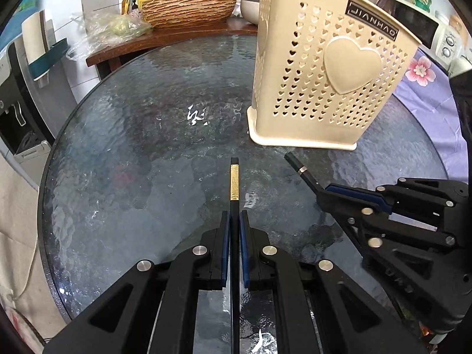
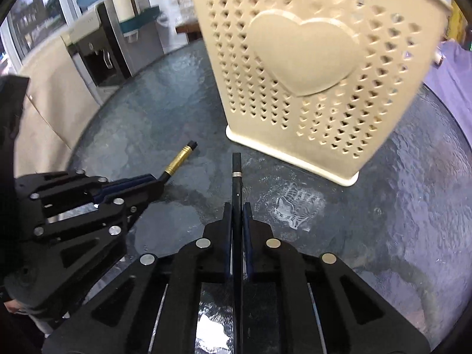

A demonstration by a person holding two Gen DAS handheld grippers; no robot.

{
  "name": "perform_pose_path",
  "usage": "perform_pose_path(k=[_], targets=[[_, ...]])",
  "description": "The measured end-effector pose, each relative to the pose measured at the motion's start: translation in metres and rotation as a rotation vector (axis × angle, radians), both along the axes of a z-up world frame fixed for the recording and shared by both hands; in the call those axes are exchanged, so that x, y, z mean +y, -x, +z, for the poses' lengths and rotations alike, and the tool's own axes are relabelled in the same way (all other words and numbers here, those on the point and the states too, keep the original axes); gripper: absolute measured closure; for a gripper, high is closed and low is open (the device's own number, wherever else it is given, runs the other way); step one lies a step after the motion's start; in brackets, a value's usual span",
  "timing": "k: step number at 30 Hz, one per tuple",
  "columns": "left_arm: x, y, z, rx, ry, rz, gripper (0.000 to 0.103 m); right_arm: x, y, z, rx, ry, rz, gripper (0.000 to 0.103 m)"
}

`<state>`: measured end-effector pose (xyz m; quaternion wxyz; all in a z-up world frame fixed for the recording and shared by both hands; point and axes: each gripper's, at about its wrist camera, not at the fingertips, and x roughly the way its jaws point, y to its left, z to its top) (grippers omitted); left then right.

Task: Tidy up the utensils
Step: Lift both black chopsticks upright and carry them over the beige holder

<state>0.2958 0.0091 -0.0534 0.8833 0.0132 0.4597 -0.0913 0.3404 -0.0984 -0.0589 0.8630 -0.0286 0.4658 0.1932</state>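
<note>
A black chopstick with a gold band (image 1: 234, 181) runs forward from my left gripper (image 1: 234, 218), whose blue pads are shut on it. My right gripper (image 2: 237, 209) is shut on a black chopstick with a silver ring (image 2: 236, 171). Each gripper shows in the other's view: the right gripper (image 1: 321, 190) at the right with the silver-ringed chopstick (image 1: 299, 168), the left gripper (image 2: 157, 181) at the left with the gold-banded chopstick (image 2: 180, 159). A beige utensil holder (image 1: 324, 73) with heart-shaped holes stands upright just beyond both chopstick tips, and it fills the right wrist view as the holder (image 2: 309, 73).
Everything rests on a round dark glass table (image 1: 132, 147). Behind it a wooden counter (image 1: 165, 39) carries a woven bowl (image 1: 188, 8), a plastic bag and a soap bottle. A water dispenser (image 2: 94, 53) stands at the left. Purple flowered cloth (image 1: 427, 97) lies at the right.
</note>
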Motion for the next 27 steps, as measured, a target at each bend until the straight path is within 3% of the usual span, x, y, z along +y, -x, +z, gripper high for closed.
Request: perform_pose_path(k=[12, 20, 27], targets=[[-0.005, 0.033, 0.064, -0.161, 0.093, -0.018, 0.097, -0.051, 0.034, 0.062, -0.111, -0.300, 0.001, 0.095], [-0.019, 0.060, 0.098, -0.250, 0.127, -0.060, 0.097, -0.076, 0.072, 0.101, -0.236, -0.351, 0.042, 0.095], [-0.024, 0.070, 0.109, -0.285, 0.138, -0.088, 0.097, -0.093, 0.092, 0.115, -0.278, -0.354, 0.047, 0.095]])
